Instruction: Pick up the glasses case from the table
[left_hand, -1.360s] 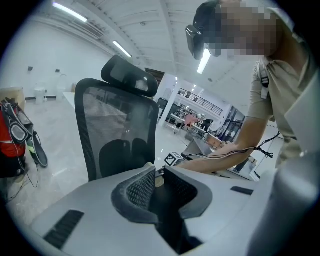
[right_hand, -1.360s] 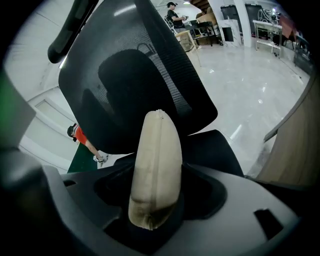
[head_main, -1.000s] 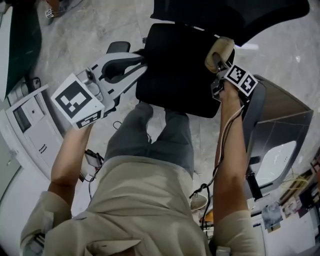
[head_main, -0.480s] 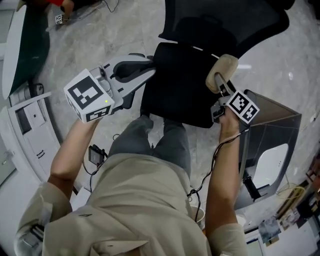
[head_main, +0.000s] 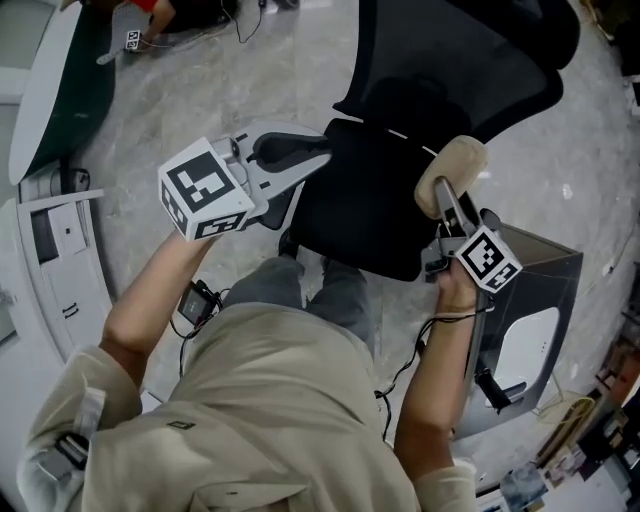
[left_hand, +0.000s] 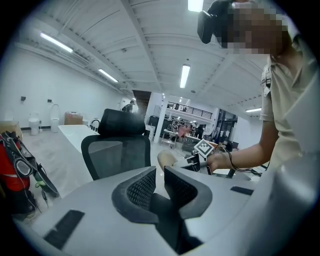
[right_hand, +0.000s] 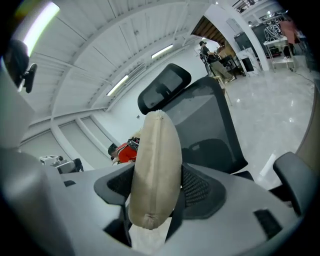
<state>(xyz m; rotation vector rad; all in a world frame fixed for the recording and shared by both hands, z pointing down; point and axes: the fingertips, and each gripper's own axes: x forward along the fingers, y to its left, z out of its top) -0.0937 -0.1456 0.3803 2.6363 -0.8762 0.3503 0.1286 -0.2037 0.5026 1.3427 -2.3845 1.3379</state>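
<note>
The glasses case (head_main: 452, 168) is a beige soft pouch, held up in the air in front of the person. My right gripper (head_main: 446, 196) is shut on it, and in the right gripper view the case (right_hand: 155, 170) stands upright between the two black ribbed pads and hides the fingertips. My left gripper (head_main: 318, 152) is held out at the left with its jaws together and nothing between them. In the left gripper view its jaws (left_hand: 160, 176) show only a thin slit, and the case (left_hand: 166, 158) shows beyond them in the right gripper.
A black mesh office chair (head_main: 400, 190) stands directly under and ahead of both grippers. A white desk edge with drawers (head_main: 55, 260) runs along the left. A grey box-shaped unit (head_main: 535, 310) stands at the right. The floor is pale marble.
Both grippers have drifted right and slightly lower in the head view, while the chair fills more of it. The right gripper keeps the case throughout.
</note>
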